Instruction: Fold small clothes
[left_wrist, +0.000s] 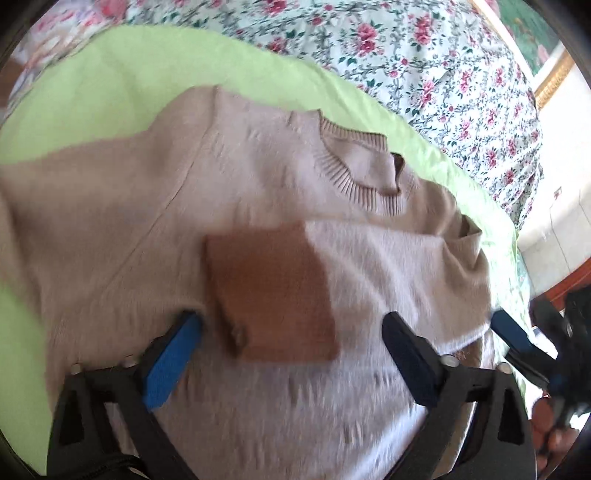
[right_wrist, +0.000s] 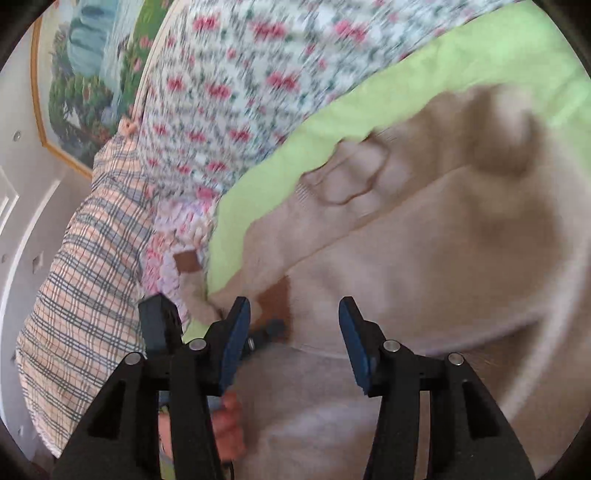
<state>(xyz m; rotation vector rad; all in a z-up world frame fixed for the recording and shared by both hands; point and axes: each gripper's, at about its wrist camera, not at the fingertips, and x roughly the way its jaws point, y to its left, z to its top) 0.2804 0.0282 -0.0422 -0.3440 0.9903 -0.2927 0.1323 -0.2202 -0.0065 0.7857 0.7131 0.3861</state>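
Left wrist view: beige knit sweater (left_wrist: 221, 192) lies spread on a lime-green sheet (left_wrist: 110, 62) on the bed, ribbed neckline (left_wrist: 354, 162) facing up and away from the camera. A brown square patch (left_wrist: 273, 295) sits on the sweater's front, between the fingers of the left tool (left_wrist: 291, 332). The left tool's fingers stand wide apart, low over the knit, with nothing pinched between them; whether the tips touch the fabric cannot be told. At the right edge of this view the right tool (left_wrist: 517, 339) shows, near the sweater's folded side.

Right wrist view: the right tool (right_wrist: 295, 314) is also spread wide and holds nothing. The sweater (right_wrist: 424, 258) fills the lower right, heavily blurred; a fold runs across it and the neckline (right_wrist: 343, 177) shows as a smeared loop. Only this view shows a plaid garment (right_wrist: 85, 277) bunched at the left, beside the green sheet (right_wrist: 406, 81). The left tool (right_wrist: 159, 325) shows just left of the right tool's fingers.

Surroundings: floral bedspread (left_wrist: 424, 55) beyond the sheet; framed landscape picture (right_wrist: 85, 74) on the wall.
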